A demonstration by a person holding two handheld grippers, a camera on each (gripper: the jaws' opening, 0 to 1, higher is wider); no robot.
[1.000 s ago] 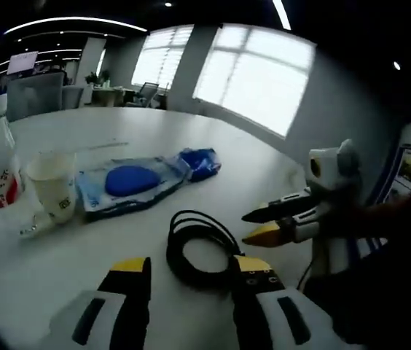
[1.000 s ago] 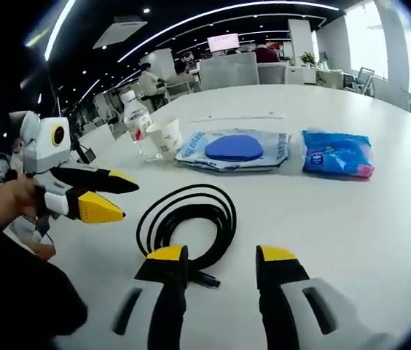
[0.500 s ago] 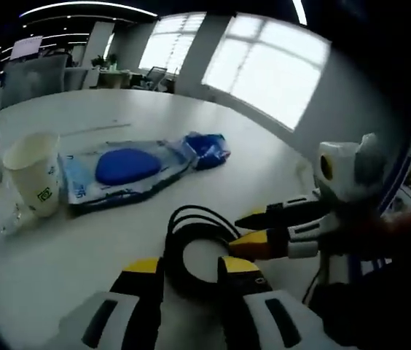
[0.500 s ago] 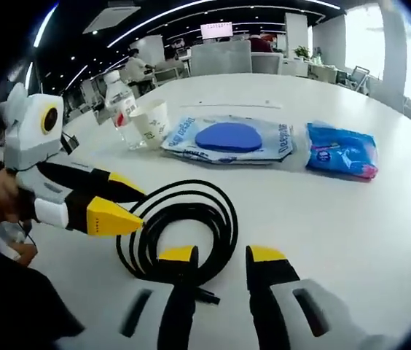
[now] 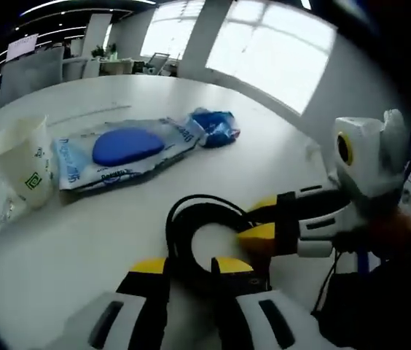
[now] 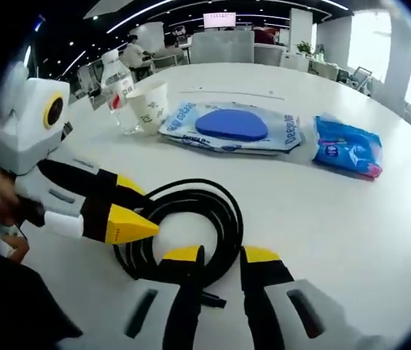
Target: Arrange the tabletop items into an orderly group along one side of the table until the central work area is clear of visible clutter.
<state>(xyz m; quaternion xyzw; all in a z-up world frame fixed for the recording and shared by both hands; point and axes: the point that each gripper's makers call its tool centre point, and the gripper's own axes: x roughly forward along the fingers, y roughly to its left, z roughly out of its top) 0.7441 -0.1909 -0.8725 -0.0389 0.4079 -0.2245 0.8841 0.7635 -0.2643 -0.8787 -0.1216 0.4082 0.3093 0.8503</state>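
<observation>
A black cable (image 5: 178, 233) lies coiled on the white table (image 5: 60, 240). My left gripper (image 5: 189, 268) is shut on the coil's near side. My right gripper (image 5: 260, 222) comes in from the right onto the coil's other side. In the right gripper view the cable (image 6: 229, 219) runs between the jaws of my right gripper (image 6: 221, 257), which is shut on it. My left gripper (image 6: 132, 208) reaches in from the left and straddles the coil's left edge.
Behind the coil lie a clear package with a blue pad (image 6: 235, 127) and a small blue packet (image 6: 347, 146). A paper cup (image 6: 151, 106) and a water bottle (image 6: 118, 84) stand at the far left. A hand (image 6: 1, 197) holds the left gripper.
Both grippers have moved in on the coil, and their jaws have narrowed from wide open to closed around the cable. The other items have stayed put.
</observation>
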